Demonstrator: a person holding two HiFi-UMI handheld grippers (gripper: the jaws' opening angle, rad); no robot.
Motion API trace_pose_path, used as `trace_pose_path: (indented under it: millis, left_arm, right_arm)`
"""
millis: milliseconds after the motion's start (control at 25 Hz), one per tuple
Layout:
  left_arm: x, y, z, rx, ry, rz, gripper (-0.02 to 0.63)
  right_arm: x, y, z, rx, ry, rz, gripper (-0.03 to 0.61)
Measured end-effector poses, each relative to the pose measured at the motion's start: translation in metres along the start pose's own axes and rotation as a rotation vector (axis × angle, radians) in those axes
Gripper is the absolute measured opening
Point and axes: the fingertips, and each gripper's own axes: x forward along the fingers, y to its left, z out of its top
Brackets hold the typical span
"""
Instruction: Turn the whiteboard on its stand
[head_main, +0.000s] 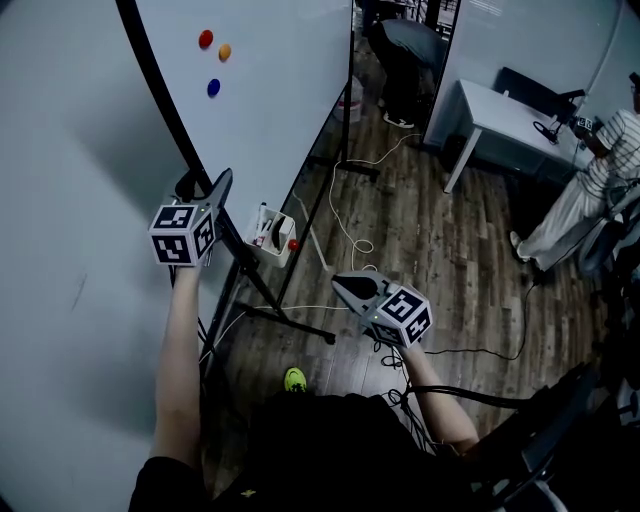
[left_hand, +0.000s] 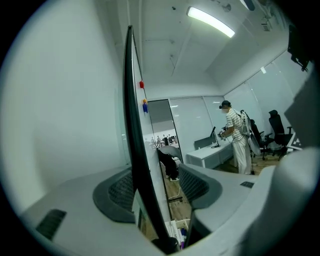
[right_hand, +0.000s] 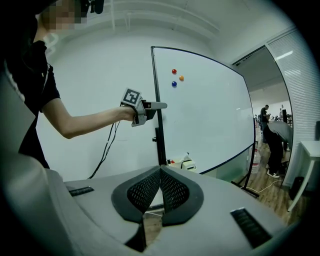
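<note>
The whiteboard stands on a black stand, its black side frame running down towards me. My left gripper is at that frame at mid height. In the left gripper view the frame passes between the wide jaws of the left gripper, close to the left pad and clear of the right one, so the gripper is open. The right gripper view shows the left gripper at the frame of the whiteboard. My right gripper hangs lower, away from the board, shut on nothing.
Three magnets stick to the board, and a marker tray hangs at its lower edge. A grey wall is close on the left. Cables lie on the wood floor. A white table and a person are at the right.
</note>
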Motion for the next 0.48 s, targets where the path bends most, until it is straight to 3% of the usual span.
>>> trace_pose_path:
  millis: [160, 480]
  left_arm:
    - [-0.015, 0.003, -0.003, -0.003, 0.017, 0.042, 0.267]
    - [-0.051, -0.014, 0.003, 0.036, -0.006, 0.089, 0.255]
  right_arm:
    - [-0.013, 0.001, -0.005, -0.003, -0.003, 0.014, 0.020]
    - [-0.027, 0.002, -0.009, -0.007, -0.016, 0.044, 0.020]
